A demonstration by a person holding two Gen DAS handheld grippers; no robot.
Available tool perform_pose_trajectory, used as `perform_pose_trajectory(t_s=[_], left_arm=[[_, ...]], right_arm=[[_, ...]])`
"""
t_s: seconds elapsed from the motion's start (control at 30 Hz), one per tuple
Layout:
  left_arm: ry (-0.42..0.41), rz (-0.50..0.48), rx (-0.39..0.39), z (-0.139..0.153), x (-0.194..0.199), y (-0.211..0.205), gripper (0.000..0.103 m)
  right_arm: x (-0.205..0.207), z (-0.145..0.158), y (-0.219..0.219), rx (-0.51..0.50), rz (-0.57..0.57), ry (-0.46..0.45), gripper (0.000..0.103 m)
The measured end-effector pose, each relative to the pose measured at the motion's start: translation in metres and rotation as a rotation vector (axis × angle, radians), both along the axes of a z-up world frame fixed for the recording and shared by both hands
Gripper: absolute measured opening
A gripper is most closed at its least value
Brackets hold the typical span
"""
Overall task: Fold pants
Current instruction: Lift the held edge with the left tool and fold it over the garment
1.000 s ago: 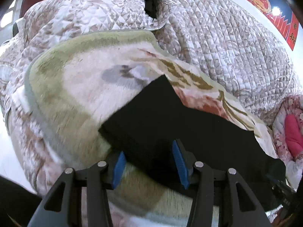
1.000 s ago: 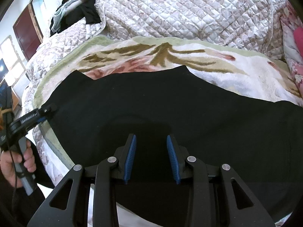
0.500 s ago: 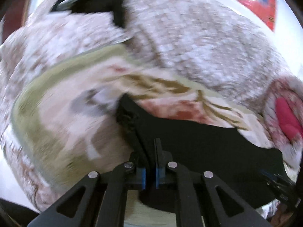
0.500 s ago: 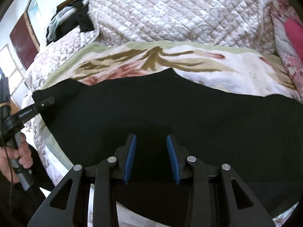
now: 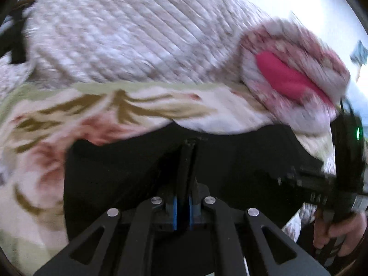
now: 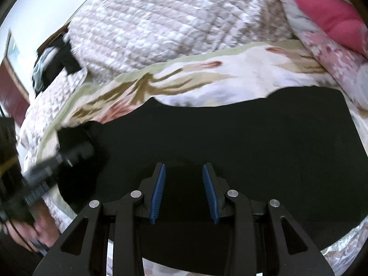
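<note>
Quilted cover (image 6: 174, 30) in pale beige diamonds fills the back of the bed, rising behind everything else. Over its near part lies a plush blanket (image 6: 241, 78), cream with olive fronds, pink blooms and a green border. Black pants (image 6: 241, 142) are spread on that blanket along the bed's near edge, reaching close to its right side; at their left end the cloth is bunched and lifted off the blanket. A flowered pink pillow with a bright magenta patch (image 6: 326, 16) sits at the far right corner, and a dark heap of clothes (image 6: 55, 64) rests at the far left.

The left gripper (image 5: 187, 154) has its fingers pressed together on a raised pinch of the pants, blue pads almost meeting around the fabric; the right wrist view shows it blurred at the bunched end, a hand (image 6: 39, 230) below it. The right gripper (image 6: 184, 179) hangs over the near part of the pants with its blue pads (image 6: 158, 191) partly apart and nothing pinched between them. Another hand (image 5: 338, 234) grips its handle.
</note>
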State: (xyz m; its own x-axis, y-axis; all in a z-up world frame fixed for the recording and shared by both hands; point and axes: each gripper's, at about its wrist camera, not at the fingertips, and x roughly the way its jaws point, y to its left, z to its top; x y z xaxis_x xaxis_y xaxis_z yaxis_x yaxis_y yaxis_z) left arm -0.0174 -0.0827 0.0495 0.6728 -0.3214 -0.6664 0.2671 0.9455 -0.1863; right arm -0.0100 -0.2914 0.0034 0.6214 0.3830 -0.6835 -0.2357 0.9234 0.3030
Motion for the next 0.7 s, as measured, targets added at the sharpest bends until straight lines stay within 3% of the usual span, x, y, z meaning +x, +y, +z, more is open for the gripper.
perform_pose_trajectory(t_s=[0.1,0.17,0.23,0.3,0.4,0.47,0.57,0.7], left_arm=[[0.048,-0.067,-0.011,-0.014,-0.003,-0.019,0.009],[0.033,-0.107,0.005,-0.017,-0.011,-0.029,0.011],[0.03,-0.149,-0.008,-0.016,-0.017,-0.034,0.021],[0.036,-0.193,-0.044,-0.011,-0.022,-0.035,0.037],[0.001,-0.2,-0.092,0.003,-0.034,-0.027,0.043],[-0.05,-0.156,-0.113,0.015,-0.045,-0.012,0.047],[-0.096,-0.006,-0.108,0.026,-0.052,0.024,0.059],[-0.008,0.159,-0.141,0.01,-0.037,0.068,0.066]], right_arm=[[0.001,0.001,-0.007,0.017,-0.02,0.006,0.034],[0.001,0.002,-0.009,0.018,-0.026,0.003,0.034],[0.001,0.002,-0.01,0.025,-0.026,0.002,0.034],[0.001,0.002,-0.009,0.026,-0.025,-0.001,0.034],[0.0,0.003,-0.009,0.023,-0.025,-0.011,0.034],[0.0,0.004,-0.01,0.023,-0.026,-0.015,0.034],[0.0,0.004,-0.008,0.029,-0.019,-0.017,0.034],[0.0,0.004,-0.001,0.023,-0.001,-0.02,0.034]])
